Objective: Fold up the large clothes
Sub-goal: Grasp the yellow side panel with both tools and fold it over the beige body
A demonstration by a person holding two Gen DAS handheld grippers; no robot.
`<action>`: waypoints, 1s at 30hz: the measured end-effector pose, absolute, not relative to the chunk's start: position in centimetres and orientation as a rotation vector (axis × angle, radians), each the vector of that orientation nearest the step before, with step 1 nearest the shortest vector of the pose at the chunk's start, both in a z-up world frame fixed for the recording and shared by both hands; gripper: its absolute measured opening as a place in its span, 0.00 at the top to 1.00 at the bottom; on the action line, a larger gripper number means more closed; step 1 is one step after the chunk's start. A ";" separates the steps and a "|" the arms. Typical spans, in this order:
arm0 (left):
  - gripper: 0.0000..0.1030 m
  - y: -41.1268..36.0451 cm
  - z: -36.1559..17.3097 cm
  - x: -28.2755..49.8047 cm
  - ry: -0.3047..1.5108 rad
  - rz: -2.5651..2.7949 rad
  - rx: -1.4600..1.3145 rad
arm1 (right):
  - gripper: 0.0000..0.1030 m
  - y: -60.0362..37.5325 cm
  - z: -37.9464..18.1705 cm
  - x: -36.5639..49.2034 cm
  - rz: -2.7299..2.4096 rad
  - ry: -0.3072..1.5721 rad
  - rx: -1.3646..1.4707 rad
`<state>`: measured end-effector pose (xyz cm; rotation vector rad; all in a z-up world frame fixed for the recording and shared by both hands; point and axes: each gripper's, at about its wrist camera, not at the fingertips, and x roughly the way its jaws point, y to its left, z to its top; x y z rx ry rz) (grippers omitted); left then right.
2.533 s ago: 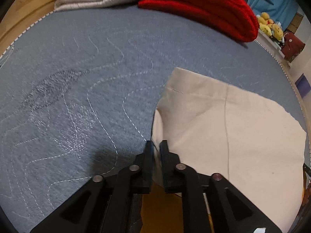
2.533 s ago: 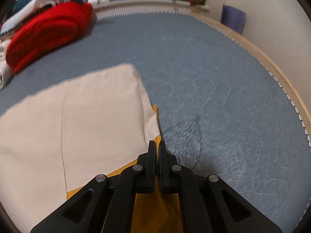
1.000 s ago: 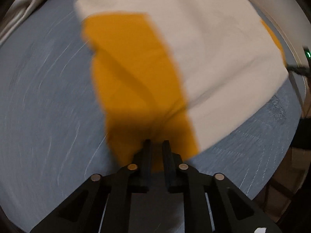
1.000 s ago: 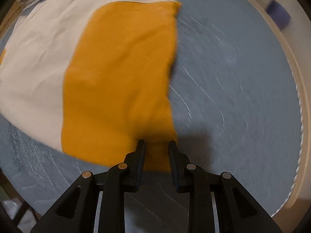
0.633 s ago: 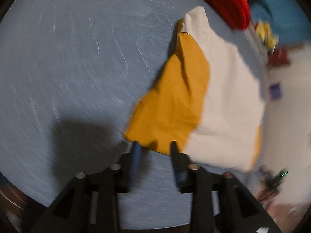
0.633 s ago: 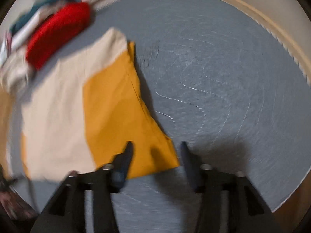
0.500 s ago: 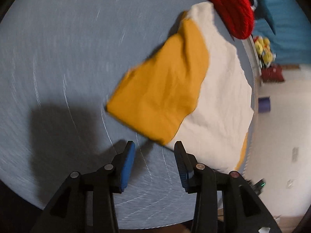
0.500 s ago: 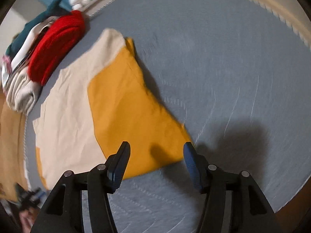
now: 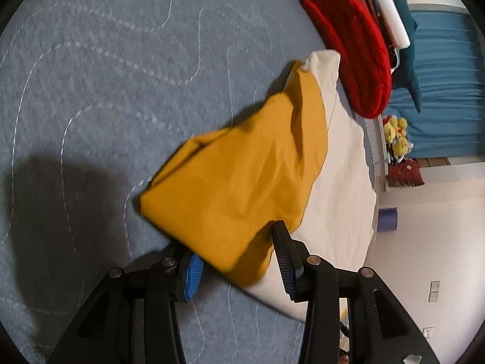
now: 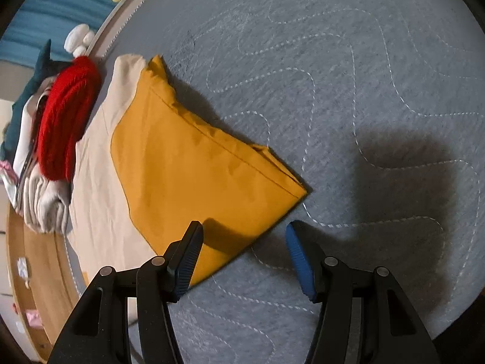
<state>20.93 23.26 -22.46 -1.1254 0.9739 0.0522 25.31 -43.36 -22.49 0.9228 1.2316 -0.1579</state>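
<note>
- Mustard-yellow fabric panel [image 9: 242, 188] lies folded over the cream part of the garment [image 9: 342, 200], on the grey quilted mat [image 9: 106, 75].
- Garment sits near the mat's edge, just beside a folded red knit [image 9: 354, 51] and a pale grey folded item [image 10: 45, 209].
- Left gripper [image 9: 239, 257]: jaws have just been opening and now stand partly apart. The yellow corner lies in the gap between them; pads are not seen pressing on it, so nothing is held.
- Right gripper [image 10: 242, 254]: jaws have also just been opening and stand wide apart, over the yellow panel's near edge. Left finger [image 10: 188, 251] overlaps the cloth in view; right finger [image 10: 300, 261] is over bare mat. No grip.
- Yellow panel shows loose creases and a stitched hem along one side.
- Gripper shadows fall on the mat beside the garment.
</note>
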 end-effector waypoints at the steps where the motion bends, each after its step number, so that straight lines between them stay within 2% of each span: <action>1: 0.62 23.0 -22.5 21.4 0.963 0.058 -1.120 | 0.46 -43.2 -22.4 25.6 -0.169 1.221 0.908; 2: 0.62 22.8 -22.5 21.8 0.950 0.062 -1.115 | 0.49 -42.9 -22.3 25.8 -0.182 1.213 0.892; 4: 0.62 22.1 -22.5 22.7 0.927 0.068 -1.108 | 0.80 -42.5 -22.1 26.4 -0.209 1.199 0.859; 7: 0.62 21.4 -22.5 22.9 0.898 0.075 -1.113 | 0.91 -42.5 -22.2 27.0 -0.227 1.183 0.853; 9: 0.71 21.4 -22.5 23.2 0.898 0.084 -1.108 | 0.94 -42.3 -21.9 27.2 -0.231 1.172 0.830; 10: 0.82 21.3 -22.3 23.3 0.905 0.090 -1.092 | 0.94 -42.2 -21.6 27.4 -0.234 1.164 0.816; 11: 0.88 21.3 -21.9 23.3 0.903 0.097 -1.077 | 0.95 -42.0 -21.3 27.5 -0.238 1.155 0.804; 14: 0.93 20.6 -18.8 22.9 0.860 0.108 -0.984 | 0.95 -41.9 -19.9 27.3 -0.254 1.123 0.784; 24: 0.96 21.3 -12.9 16.5 0.896 0.207 -0.918 | 0.97 -40.9 -13.5 21.8 -0.272 1.059 0.710; 30: 0.96 21.0 -15.4 12.5 1.029 0.315 -0.856 | 0.96 -39.6 -14.3 15.9 -0.369 1.213 0.707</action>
